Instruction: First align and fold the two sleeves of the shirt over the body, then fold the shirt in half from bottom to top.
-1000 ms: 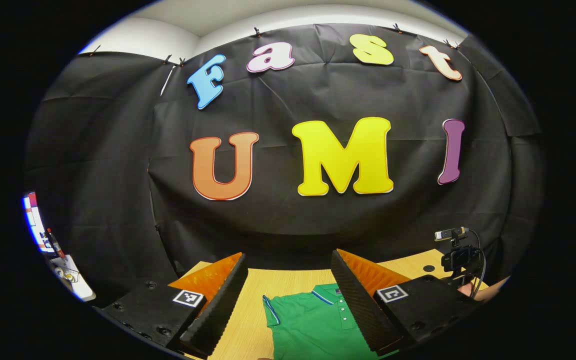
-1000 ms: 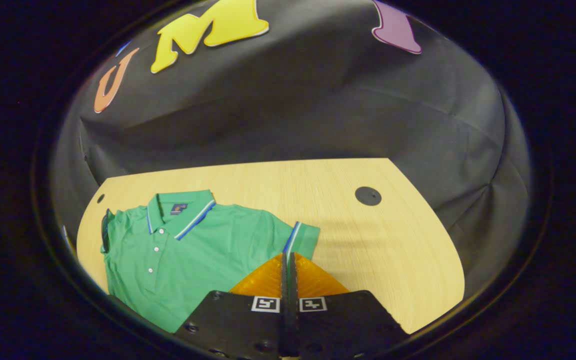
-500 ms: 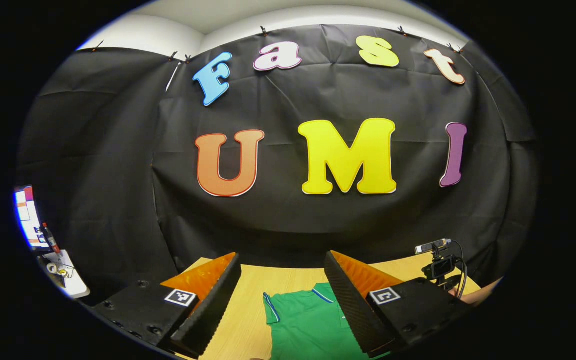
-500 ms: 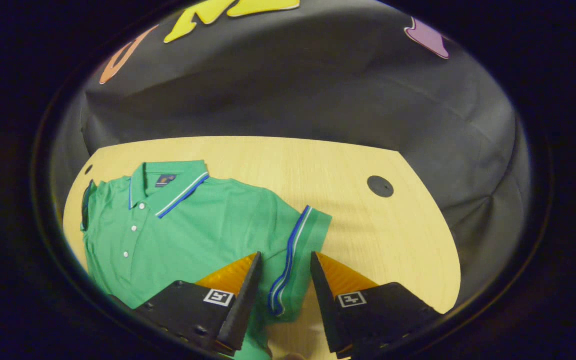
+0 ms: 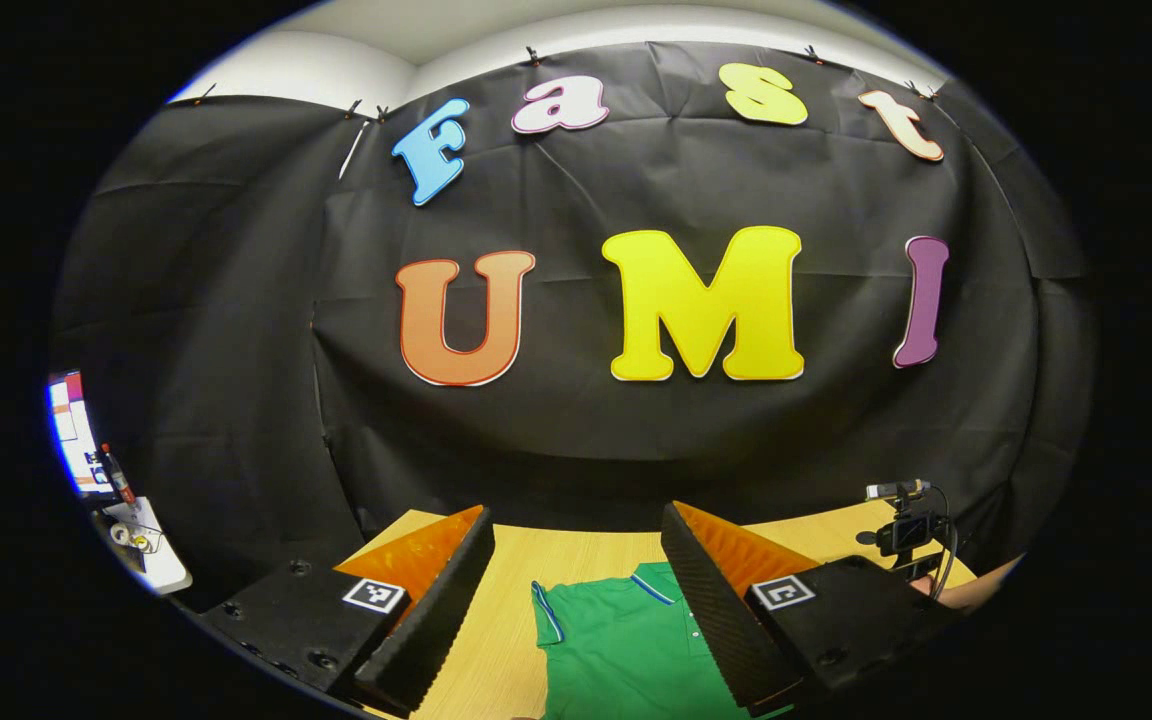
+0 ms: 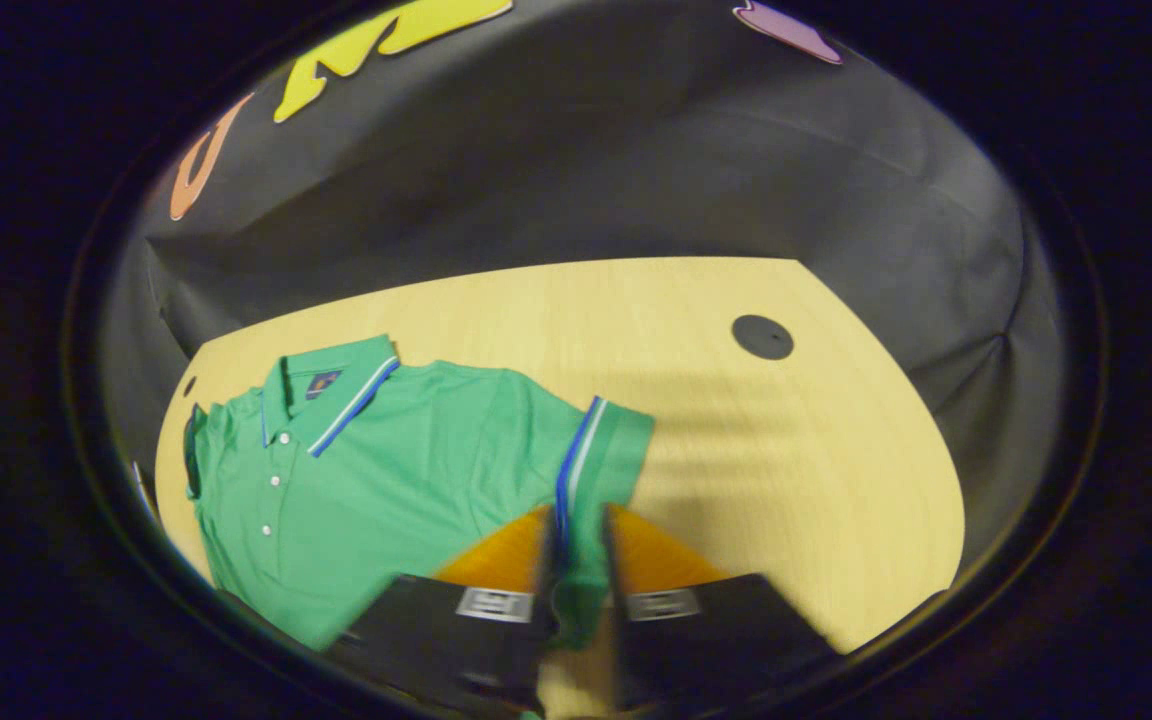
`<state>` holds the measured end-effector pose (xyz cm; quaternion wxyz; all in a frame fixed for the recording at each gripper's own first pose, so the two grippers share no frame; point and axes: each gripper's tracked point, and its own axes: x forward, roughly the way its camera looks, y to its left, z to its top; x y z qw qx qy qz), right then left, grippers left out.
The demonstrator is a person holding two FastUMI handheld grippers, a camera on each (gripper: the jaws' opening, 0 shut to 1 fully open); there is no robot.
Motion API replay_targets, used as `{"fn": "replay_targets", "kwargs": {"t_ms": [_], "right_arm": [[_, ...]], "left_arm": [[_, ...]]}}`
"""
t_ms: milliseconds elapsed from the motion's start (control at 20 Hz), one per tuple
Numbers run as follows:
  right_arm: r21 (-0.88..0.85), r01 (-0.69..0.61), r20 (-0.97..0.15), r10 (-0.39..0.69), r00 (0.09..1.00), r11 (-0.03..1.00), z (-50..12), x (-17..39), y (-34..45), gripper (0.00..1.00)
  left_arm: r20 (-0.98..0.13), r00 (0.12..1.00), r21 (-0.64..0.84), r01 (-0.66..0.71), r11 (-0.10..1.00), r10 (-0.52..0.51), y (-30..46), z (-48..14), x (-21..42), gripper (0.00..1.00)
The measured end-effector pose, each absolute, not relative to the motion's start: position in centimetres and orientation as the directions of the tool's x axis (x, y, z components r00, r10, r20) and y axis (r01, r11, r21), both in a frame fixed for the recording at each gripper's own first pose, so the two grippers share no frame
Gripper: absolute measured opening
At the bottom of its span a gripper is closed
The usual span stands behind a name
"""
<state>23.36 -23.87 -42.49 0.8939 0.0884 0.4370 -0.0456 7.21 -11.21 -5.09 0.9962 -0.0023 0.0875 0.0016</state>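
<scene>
In the right gripper view, the green shirt (image 6: 386, 470) is seen laid flat on the wooden surface (image 6: 786, 450), collar toward the booth wall; its striped sleeve (image 6: 591, 450) is spread out to the side, just beside the body. The right tongs (image 6: 576, 560) are seen nearly closed, with the lower edge of the sleeve caught between the fingers; half a second ago they were spread wide around that cuff, and a second ago they were pressed together with nothing between them; the picture is blurred, so it cannot be told whether both fingers press firmly on the cloth. A dark round cap (image 6: 763, 337) is set in the surface well apart from the shirt.

In the left gripper view, the left tongs (image 5: 576, 590) are held released, wide apart, above the near edge of the surface (image 5: 506, 600); the collar end of the shirt (image 5: 626, 650) is framed between the fingers, untouched; this pose is little changed from the earlier frames. A small camera on a stand (image 5: 904, 525) is seen at the far right.
</scene>
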Motion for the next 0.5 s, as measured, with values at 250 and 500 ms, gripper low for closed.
{"fn": "replay_targets", "kwargs": {"t_ms": [250, 500], "right_arm": [[0.165, 0.178, -0.777, 0.017, 0.629, 0.97, -41.5, 22.8, -24.9, 0.0], [0.166, 0.152, -0.726, 0.016, 0.688, 0.974, -37.0, 23.3, -23.7, 0.0]], "left_arm": [[-0.189, 0.982, -0.003, -0.006, 1.0, 0.005, -11.2, -5.5, 7.5, 1.0], [-0.177, 0.984, -0.001, 0.003, 1.0, -0.003, -11.5, -5.1, 7.6, 1.0]]}}
